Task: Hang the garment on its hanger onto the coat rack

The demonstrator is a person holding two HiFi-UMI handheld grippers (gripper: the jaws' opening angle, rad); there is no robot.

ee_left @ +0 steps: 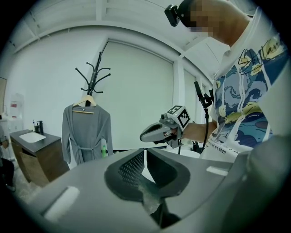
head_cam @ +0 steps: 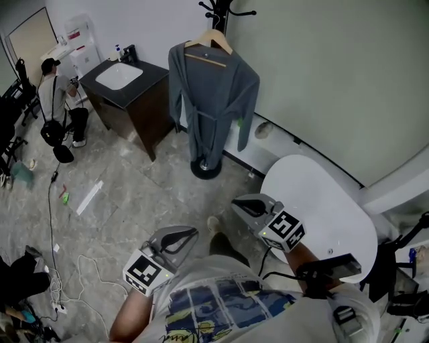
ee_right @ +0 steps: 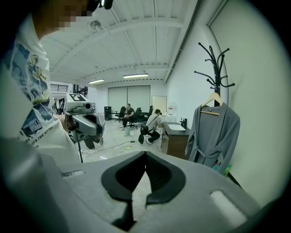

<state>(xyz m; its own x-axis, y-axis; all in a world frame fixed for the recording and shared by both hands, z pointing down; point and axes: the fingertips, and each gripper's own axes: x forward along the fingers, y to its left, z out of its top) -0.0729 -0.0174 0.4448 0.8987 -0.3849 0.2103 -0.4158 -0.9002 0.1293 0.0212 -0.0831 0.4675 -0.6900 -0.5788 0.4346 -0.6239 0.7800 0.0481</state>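
A grey robe (head_cam: 211,94) hangs on a wooden hanger (head_cam: 209,40) hooked over the black coat rack (head_cam: 221,10) by the wall. The left gripper view shows the robe (ee_left: 86,132) at left, and in the right gripper view the robe (ee_right: 213,132) is at right. Both grippers are held close to the person's body, well away from the rack. My left gripper (head_cam: 188,232) is shut and empty, with its jaw tips touching (ee_left: 144,150). The jaws of my right gripper (head_cam: 240,203) are also shut with nothing between them (ee_right: 145,154).
A white oval table (head_cam: 322,208) stands just right of my right gripper. A dark vanity cabinet with a sink (head_cam: 127,87) sits left of the rack. A person (head_cam: 57,100) crouches beside it. Cables (head_cam: 53,201) trail over the floor at left.
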